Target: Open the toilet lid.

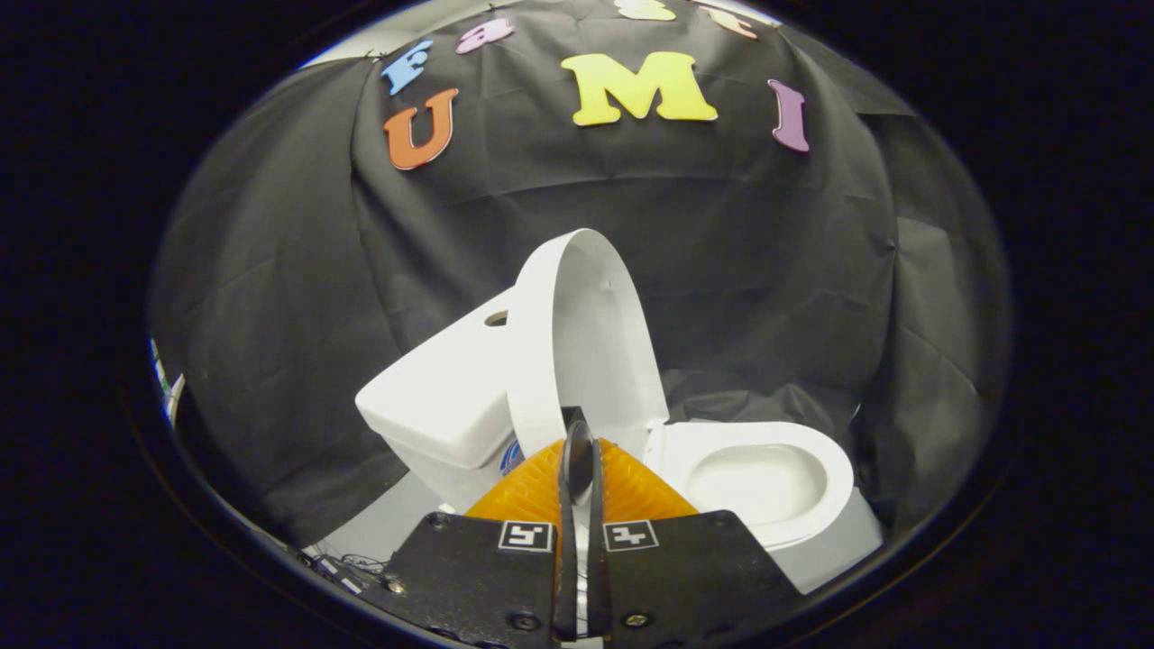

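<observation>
Hand-held gripper [580,442] pinches the raised toilet lid's [577,333] lower edge; bowl [753,478] beside it holds nothing.

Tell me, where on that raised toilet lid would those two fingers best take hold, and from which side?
The thin free rim of the toilet lid looks best, approached edge-on from the bowl side. The lid stands nearly upright against the tank, so its edge is a slim plate two fingers can straddle. The gripper sits at the lid's lower edge, fingers almost together; whether they pinch it is unclear.
</observation>
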Tool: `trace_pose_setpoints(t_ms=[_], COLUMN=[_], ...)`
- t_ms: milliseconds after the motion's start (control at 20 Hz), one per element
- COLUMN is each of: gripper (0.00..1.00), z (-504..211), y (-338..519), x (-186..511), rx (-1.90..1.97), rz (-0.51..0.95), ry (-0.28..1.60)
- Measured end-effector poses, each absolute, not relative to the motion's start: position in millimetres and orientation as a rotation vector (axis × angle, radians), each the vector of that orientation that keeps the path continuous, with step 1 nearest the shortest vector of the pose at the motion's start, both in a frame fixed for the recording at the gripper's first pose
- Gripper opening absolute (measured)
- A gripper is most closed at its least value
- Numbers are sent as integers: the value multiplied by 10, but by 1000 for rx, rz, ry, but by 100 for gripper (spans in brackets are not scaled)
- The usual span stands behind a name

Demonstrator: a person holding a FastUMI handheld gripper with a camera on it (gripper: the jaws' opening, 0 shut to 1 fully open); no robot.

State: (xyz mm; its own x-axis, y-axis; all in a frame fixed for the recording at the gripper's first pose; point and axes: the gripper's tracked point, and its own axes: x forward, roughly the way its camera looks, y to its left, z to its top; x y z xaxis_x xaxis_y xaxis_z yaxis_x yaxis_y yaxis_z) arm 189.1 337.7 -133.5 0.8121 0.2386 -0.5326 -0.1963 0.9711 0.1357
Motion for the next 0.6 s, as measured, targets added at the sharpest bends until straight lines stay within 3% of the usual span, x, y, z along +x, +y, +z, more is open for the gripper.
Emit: trace_pose_setpoints(t_ms=[600], gripper=[8], z=[-1338], y=[3444], x=[1892], rx=[12], rz=[235], ry=[573])
